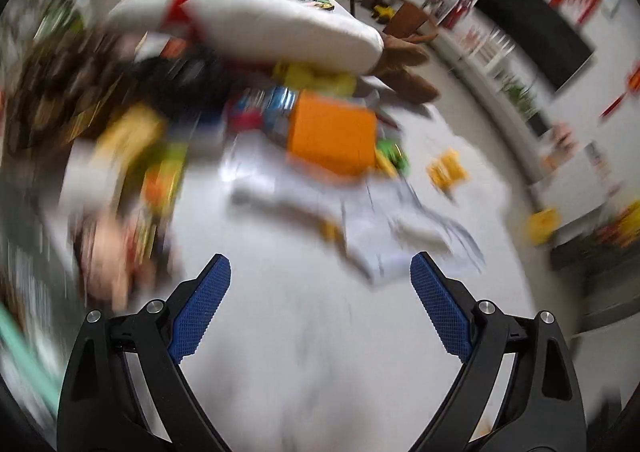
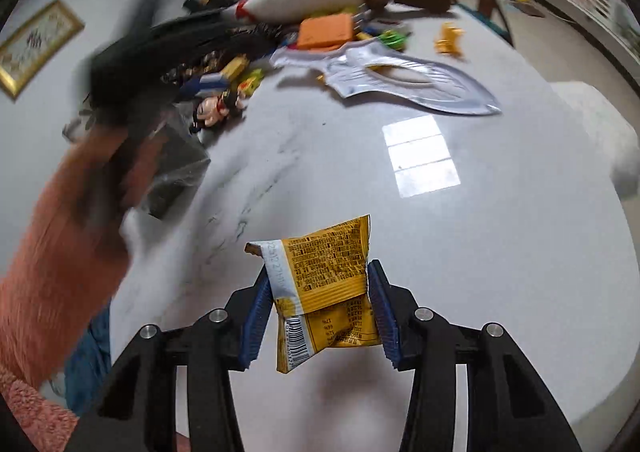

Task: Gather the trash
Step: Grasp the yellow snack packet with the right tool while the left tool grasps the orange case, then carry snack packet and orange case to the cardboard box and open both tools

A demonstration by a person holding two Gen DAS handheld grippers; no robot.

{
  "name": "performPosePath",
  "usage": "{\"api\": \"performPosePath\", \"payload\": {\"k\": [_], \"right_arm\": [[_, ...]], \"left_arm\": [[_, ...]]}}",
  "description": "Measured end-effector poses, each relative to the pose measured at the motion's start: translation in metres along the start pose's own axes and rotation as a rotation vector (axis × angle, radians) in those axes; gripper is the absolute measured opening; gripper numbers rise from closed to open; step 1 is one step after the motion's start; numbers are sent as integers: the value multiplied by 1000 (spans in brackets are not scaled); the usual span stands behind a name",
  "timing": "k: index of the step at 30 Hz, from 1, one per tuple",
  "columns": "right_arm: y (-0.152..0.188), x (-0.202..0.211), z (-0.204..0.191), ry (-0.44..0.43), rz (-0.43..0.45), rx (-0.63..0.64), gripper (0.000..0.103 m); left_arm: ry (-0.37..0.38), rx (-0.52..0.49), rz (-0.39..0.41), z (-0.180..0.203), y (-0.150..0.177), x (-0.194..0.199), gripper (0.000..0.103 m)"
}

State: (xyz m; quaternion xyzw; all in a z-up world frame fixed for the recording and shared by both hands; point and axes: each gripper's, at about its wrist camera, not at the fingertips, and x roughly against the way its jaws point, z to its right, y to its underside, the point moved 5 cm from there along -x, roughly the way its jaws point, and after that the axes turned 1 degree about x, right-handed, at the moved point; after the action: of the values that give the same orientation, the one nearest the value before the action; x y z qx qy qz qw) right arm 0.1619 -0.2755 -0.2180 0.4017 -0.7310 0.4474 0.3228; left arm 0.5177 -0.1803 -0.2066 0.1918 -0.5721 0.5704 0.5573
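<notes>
Right now your right gripper (image 2: pixel 318 306) has its jaws squeezed on a yellow snack wrapper (image 2: pixel 326 284), which sits between them, lifted a little above the white counter (image 2: pixel 460 252). It looks light, thin and crinkly, so it should bend easily and could slip out. Your hold is on its two side edges; keep the squeeze firm but gentle. Your left gripper (image 1: pixel 320 292) has its jaws wide apart with nothing between them, and its view is very blurry. Ahead of the right jaws, well apart from them, lies an empty clear plastic tray (image 2: pixel 400 79). It looks stiff but light; its rim seems the best place to pinch.
</notes>
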Motion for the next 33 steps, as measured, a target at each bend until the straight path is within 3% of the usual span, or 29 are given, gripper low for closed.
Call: {"api": "performPosePath", "payload": {"k": [5, 7, 10, 12, 16, 21, 26, 29, 33], "right_arm": [[15, 10, 5, -26, 40, -86, 46], [23, 17, 8, -18, 52, -99, 46], [28, 26, 17, -9, 70, -133, 46], [30, 32, 20, 0, 87, -138, 47], [30, 37, 26, -1, 96, -152, 47], [28, 32, 24, -22, 83, -134, 47], [23, 36, 9, -53, 73, -48, 47], [25, 40, 0, -78, 52, 32, 47], [39, 49, -10, -120, 6, 157, 47]], "left_arm": [[-206, -87, -64, 16, -60, -61, 89], [-205, -81, -111, 20, -70, -82, 89], [-281, -110, -171, 21, -74, -108, 89], [-289, -87, -209, 17, -71, -119, 89], [-255, -51, -189, 10, -66, -114, 83], [-138, -48, -92, 10, -61, -67, 82], [-39, -83, 44, 13, -35, 18, 83], [26, -102, 114, 17, 14, 87, 83], [65, -116, 118, 29, 96, 147, 83]]}}
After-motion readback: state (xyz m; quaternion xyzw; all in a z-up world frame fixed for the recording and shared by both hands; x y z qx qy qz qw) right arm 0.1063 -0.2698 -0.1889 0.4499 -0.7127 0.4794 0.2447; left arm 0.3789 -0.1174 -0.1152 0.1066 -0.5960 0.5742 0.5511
